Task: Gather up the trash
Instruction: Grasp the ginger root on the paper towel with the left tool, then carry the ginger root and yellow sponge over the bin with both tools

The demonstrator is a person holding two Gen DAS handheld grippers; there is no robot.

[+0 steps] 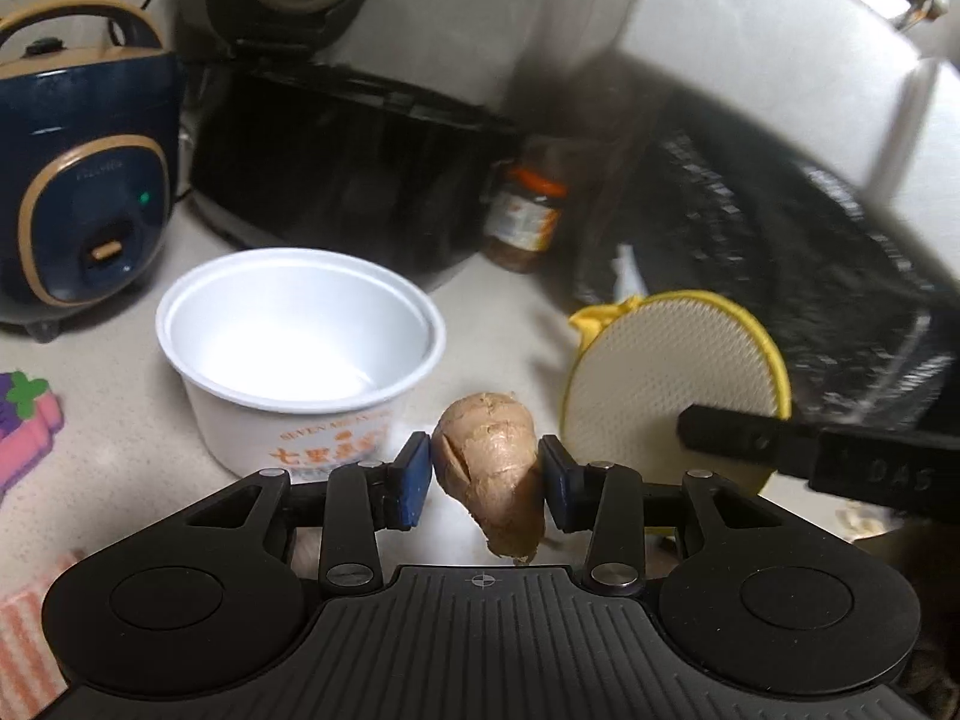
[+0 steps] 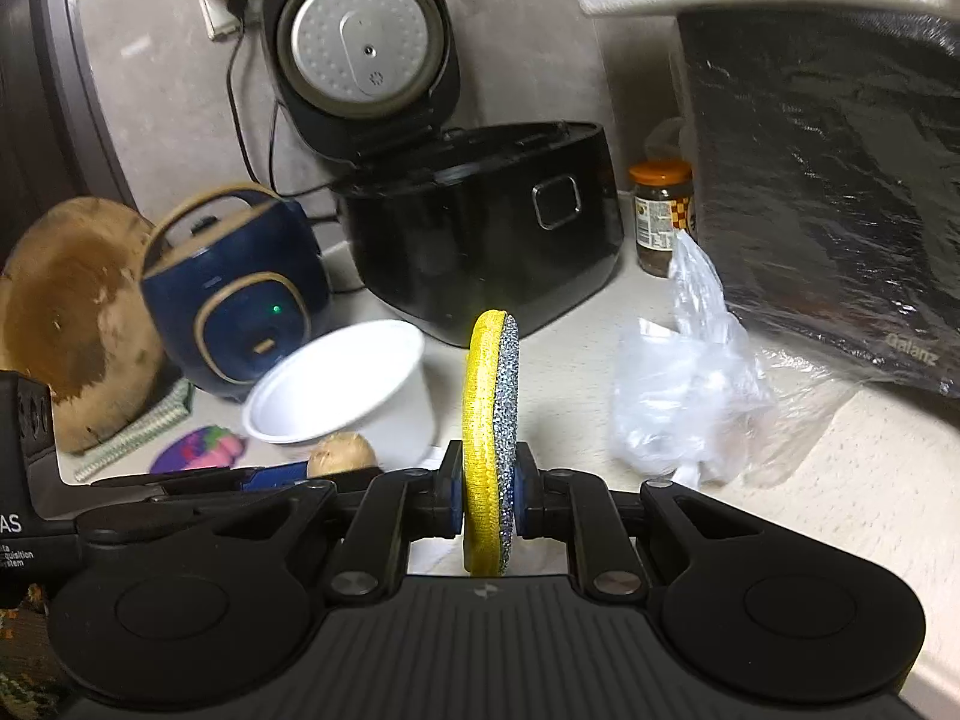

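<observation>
My left gripper [image 1: 485, 474] is shut on a beige piece of ginger [image 1: 489, 468] and holds it above the counter, just in front of a white paper bowl [image 1: 300, 324]. The ginger [image 2: 341, 455] and the bowl [image 2: 348, 387] also show in the right wrist view. My right gripper [image 2: 489, 495] is shut on a round yellow scouring pad [image 2: 489, 420], held upright on edge. The pad also shows in the left wrist view [image 1: 672, 384], to the right of the ginger. A crumpled clear plastic bag [image 2: 684, 384] lies on the counter to the right of the pad.
A black rice cooker [image 2: 480, 222] stands open at the back, a blue one [image 2: 234, 294] to its left. A brown jar [image 2: 660, 216] and a black microwave [image 2: 840, 180] stand at the right. A wooden board [image 2: 72, 312] and coloured sponges [image 1: 24, 426] sit at the left.
</observation>
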